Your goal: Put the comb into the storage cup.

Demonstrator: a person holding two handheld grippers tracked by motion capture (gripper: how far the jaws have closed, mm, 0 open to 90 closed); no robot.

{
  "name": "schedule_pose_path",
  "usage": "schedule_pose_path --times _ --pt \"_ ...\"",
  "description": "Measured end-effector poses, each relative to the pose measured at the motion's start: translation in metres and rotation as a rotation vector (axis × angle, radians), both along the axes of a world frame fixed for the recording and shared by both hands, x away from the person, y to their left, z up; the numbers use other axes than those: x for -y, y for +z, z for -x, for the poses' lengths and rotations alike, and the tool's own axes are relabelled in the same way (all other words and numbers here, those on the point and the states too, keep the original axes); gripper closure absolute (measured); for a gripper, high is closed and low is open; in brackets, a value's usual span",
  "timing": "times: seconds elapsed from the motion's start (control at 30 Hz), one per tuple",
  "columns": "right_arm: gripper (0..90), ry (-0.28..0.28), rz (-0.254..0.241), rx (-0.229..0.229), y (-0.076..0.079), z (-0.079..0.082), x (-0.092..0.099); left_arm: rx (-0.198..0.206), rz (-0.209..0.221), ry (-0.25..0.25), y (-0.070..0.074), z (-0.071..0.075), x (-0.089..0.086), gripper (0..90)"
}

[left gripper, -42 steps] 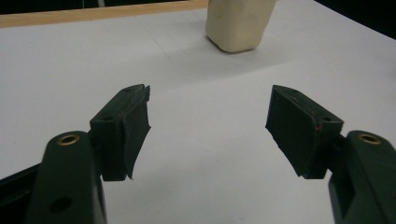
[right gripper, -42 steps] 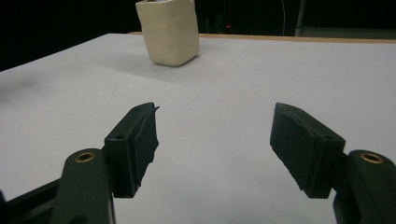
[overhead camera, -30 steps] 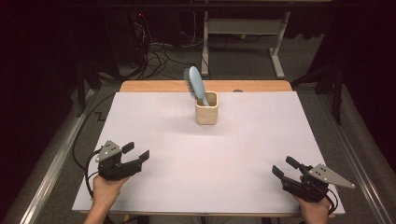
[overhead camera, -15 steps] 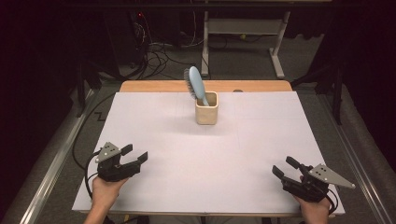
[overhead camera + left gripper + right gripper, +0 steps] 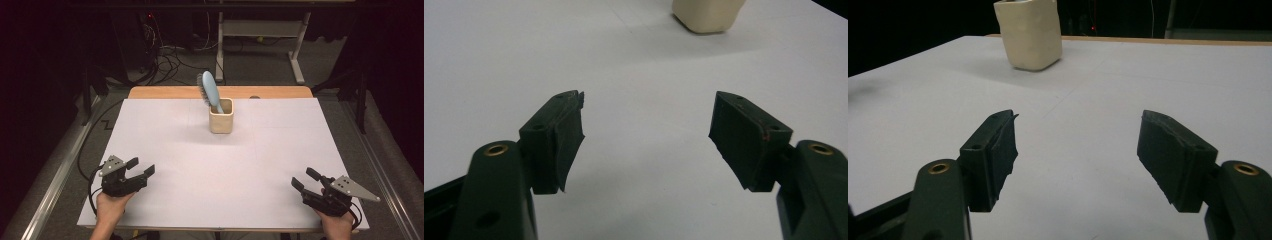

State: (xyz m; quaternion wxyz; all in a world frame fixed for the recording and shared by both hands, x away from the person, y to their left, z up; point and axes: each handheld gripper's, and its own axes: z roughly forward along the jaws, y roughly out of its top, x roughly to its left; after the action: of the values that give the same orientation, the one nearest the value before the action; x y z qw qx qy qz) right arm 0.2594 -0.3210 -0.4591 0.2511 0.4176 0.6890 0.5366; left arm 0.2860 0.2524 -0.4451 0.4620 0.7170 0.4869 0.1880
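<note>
A cream square cup (image 5: pixel 221 116) stands upright at the back middle of the white table (image 5: pixel 215 170). A light blue brush (image 5: pixel 208 90) sticks out of it, head up and leaning left. My left gripper (image 5: pixel 140 167) rests near the front left corner, open, nothing between its jaws. My right gripper (image 5: pixel 305 178) rests near the front right corner, open and empty too. The cup (image 5: pixel 708 14) appears at the top of the left gripper view, far beyond the gripper (image 5: pixel 649 107). In the right gripper view the cup (image 5: pixel 1029 34) stands far ahead, left of the gripper (image 5: pixel 1078 125).
A wooden strip (image 5: pixel 220 92) runs along the table's far edge. Beyond it are a dark floor with cables (image 5: pixel 170 55) and a metal stand (image 5: pixel 260 30). Metal rails (image 5: pixel 55 175) flank the table on both sides.
</note>
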Motion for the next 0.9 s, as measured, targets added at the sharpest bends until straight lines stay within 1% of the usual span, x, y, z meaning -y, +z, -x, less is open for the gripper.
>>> schedule_pose_path --times 0.43,0.9 --pt "32.5 0.0 0.002 -0.001 0.0 0.0 0.0 -0.01 0.001 0.033 -0.008 0.001 -0.006 30.1" --pt "32.5 0.002 0.005 0.0 0.0 0.0 0.0 -0.021 0.005 0.048 -0.015 0.003 -0.009 30.1"
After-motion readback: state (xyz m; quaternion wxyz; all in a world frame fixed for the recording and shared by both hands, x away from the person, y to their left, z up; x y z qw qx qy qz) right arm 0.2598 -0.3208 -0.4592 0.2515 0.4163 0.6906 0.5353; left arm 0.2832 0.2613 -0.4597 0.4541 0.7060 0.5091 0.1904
